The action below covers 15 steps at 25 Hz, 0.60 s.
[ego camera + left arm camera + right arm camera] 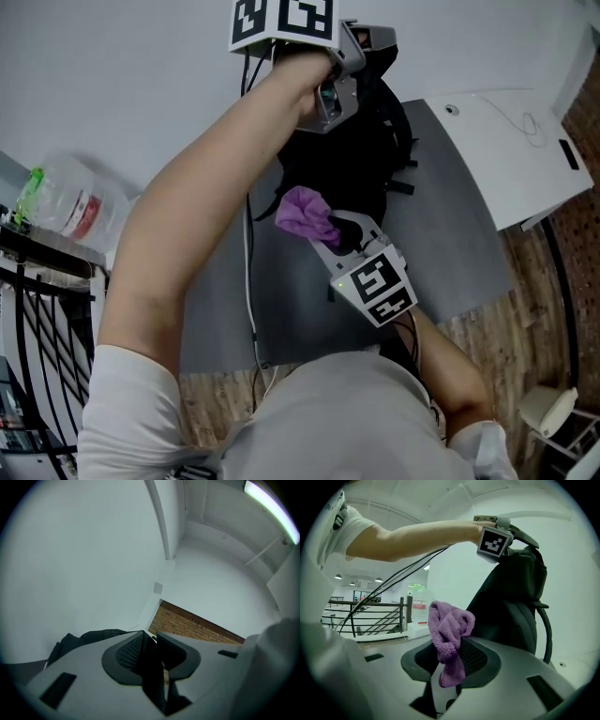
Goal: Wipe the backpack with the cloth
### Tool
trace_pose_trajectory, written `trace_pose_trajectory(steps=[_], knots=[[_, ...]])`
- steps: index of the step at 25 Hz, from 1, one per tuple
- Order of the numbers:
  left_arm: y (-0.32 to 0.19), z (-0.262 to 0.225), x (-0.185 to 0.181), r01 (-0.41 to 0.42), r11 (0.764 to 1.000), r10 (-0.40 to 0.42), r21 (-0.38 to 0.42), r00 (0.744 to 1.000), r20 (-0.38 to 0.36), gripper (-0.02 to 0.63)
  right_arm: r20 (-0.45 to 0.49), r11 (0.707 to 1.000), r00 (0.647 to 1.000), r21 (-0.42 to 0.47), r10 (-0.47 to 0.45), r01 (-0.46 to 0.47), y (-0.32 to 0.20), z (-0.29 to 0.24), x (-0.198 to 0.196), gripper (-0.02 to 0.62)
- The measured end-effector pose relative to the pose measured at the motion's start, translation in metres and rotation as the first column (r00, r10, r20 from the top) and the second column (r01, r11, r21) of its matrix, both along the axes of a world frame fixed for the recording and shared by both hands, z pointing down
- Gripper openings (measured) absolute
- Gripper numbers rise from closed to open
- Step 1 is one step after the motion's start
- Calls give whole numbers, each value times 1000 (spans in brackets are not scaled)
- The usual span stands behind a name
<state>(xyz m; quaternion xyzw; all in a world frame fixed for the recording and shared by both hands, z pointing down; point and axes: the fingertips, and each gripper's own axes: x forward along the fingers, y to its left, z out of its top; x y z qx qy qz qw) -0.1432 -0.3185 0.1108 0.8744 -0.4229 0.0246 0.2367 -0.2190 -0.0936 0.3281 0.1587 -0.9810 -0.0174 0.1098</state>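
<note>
A black backpack [380, 159] stands upright on a grey mat [450, 234]. My left gripper [364, 47] is at its top, shut on the backpack's black top strap [152, 677], which runs between the pads. The right gripper view shows this gripper [506, 524] gripping the backpack [511, 606] from above. My right gripper [336, 230] is shut on a bunched purple cloth [305, 214], held just in front of the backpack's near face. The cloth [447, 630] sticks out above and below the pads; whether it touches the backpack I cannot tell.
A white panel [506, 150] lies at the right of the mat. At the left, a clear plastic bottle [70, 202] sits on a ledge by a black railing [37, 319]. Cables [249, 281] hang down across the mat. Wooden floor borders the mat.
</note>
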Motion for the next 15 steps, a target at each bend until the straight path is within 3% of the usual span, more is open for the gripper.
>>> trace_pose_trajectory(steps=[7,15], knots=[[0,-1,3,-17,1000,17,1,1000,-12,75,-125,997,989,-19,-83,81,17,47,-65,110],[2,2,6,-41,999,41,-5,999,-16,75,-185,995,981,-67,64,-78,-29,81,-51,110]])
